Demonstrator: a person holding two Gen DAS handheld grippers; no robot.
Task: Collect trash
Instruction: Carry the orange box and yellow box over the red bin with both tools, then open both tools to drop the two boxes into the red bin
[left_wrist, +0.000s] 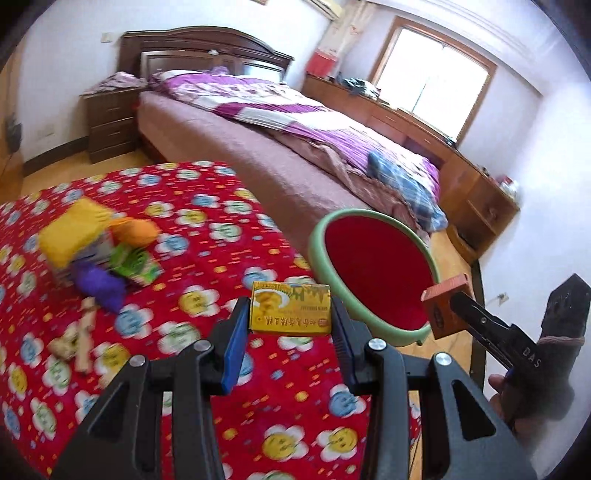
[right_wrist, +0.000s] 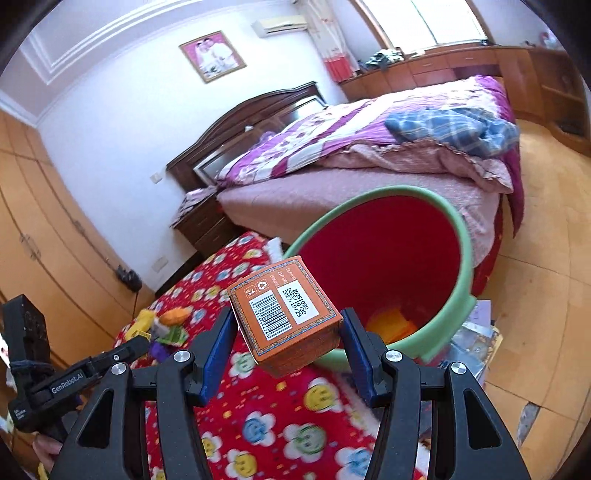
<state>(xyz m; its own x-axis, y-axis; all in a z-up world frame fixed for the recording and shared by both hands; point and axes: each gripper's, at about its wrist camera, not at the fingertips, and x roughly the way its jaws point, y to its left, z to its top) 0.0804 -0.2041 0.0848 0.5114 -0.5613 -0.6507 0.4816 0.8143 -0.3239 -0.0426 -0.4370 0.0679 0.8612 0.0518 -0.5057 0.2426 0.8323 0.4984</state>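
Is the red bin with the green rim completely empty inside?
No: in the right wrist view something yellow-orange already lies at the bottom of the bin.

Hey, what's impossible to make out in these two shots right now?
- Trash pile, left wrist view: motion blur, items unidentifiable.
- Bin contents, right wrist view: mostly hidden behind orange box.
- Yellow box print, left wrist view: too small to read.

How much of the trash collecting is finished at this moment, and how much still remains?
Done: something yellow already lies at the bottom of the green bin. In hand: the left gripper holds a yellow box and the right gripper holds an orange box, both near the bin's mouth, not yet dropped. Left: a pile of colourful packaging and a few small scraps on the red flowered cloth.
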